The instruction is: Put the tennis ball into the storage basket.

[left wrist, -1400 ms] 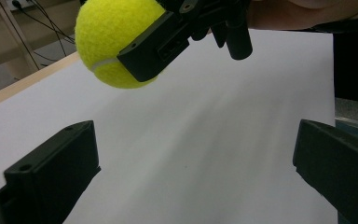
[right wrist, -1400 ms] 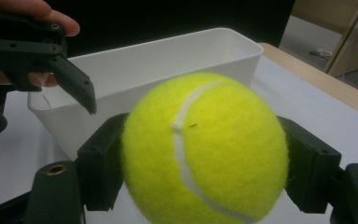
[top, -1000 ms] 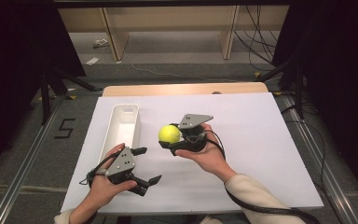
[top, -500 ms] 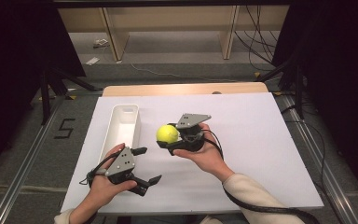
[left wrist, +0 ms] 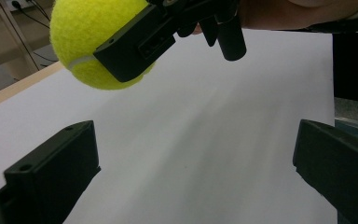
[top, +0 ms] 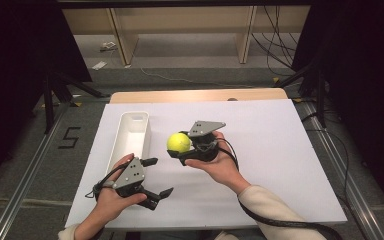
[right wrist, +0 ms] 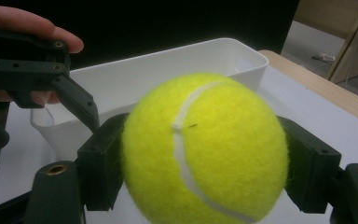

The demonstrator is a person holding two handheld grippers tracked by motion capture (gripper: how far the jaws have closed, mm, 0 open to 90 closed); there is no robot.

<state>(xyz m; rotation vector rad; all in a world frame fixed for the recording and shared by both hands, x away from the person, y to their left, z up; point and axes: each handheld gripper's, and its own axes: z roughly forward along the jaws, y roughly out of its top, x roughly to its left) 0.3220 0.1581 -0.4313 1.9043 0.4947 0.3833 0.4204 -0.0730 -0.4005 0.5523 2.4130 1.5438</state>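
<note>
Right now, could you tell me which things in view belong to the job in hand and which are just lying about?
In the job:
- tennis ball, clamped in the right gripper
- white bin, the likely drop spot
- left gripper, open, holding nothing

Lying about:
- white table sheet
- cables on the floor
- wooden frame legs

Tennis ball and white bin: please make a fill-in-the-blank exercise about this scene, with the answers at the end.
1. The right tongs are shut on a yellow tennis ____.
2. The left tongs are ____ and hold nothing.
3. The long bin on the table is ____ in colour.
4. The tennis ball is held above the table, to the ____ of the bin in the high view.

Missing words: ball; open; white; right
</note>
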